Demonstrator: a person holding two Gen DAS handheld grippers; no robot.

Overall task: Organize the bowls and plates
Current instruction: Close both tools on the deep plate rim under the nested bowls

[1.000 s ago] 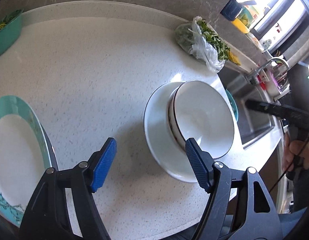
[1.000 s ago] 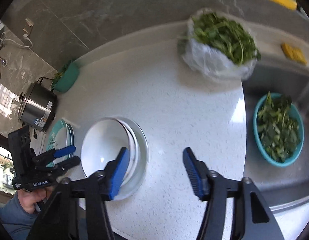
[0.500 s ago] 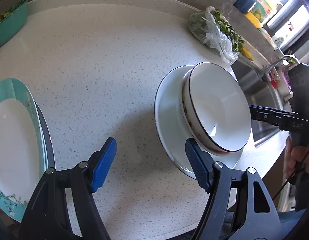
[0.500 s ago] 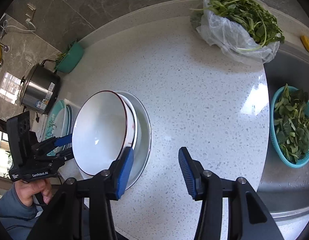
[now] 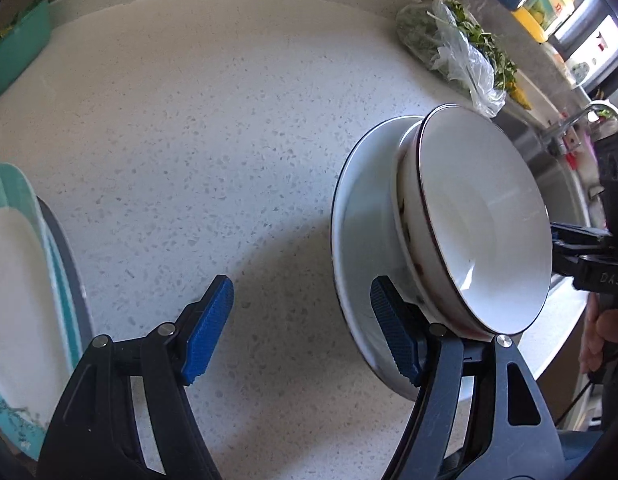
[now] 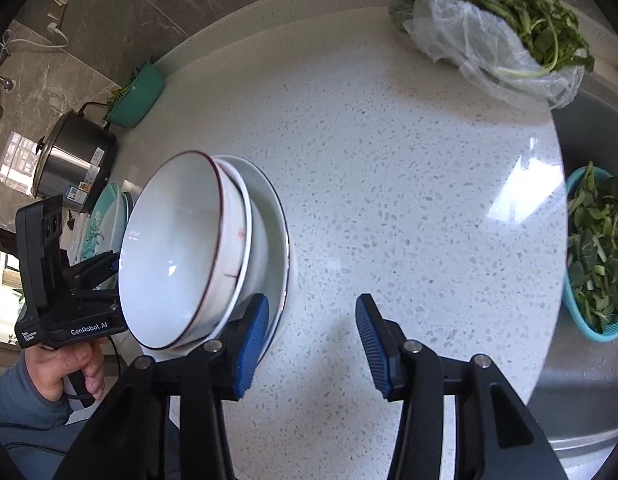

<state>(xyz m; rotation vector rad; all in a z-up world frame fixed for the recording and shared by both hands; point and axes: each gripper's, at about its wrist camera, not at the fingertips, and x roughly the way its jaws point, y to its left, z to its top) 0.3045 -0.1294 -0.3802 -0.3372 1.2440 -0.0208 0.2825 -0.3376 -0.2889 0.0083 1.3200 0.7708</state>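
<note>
Two nested white bowls [image 5: 481,232] with dark rims stand on a wide white plate [image 5: 361,216] on the speckled counter; the right wrist view shows the same bowls [image 6: 173,252] and plate [image 6: 275,232]. My left gripper [image 5: 301,332] is open over bare counter, its right pad against the plate's near rim. On the stack's other side my right gripper [image 6: 311,340] is open with nothing between its pads, its left pad by the plate's edge. Each gripper shows in the other's view, the right gripper [image 5: 557,244] and the left gripper [image 6: 109,262] flanking the stack. Teal-rimmed plates [image 5: 13,280] lie at the left.
A plastic bag of greens [image 6: 493,28] lies at the counter's back right. A teal basket of leaves [image 6: 597,256] sits in the sink [image 5: 549,168]. A teal tub [image 6: 137,96] and a steel pot [image 6: 73,160] stand at the back left. The counter's front edge is close.
Both grippers have sunk toward the counter and closed in on the stack from either side; the bowls now loom larger. The right gripper's pads stand slightly narrower.
</note>
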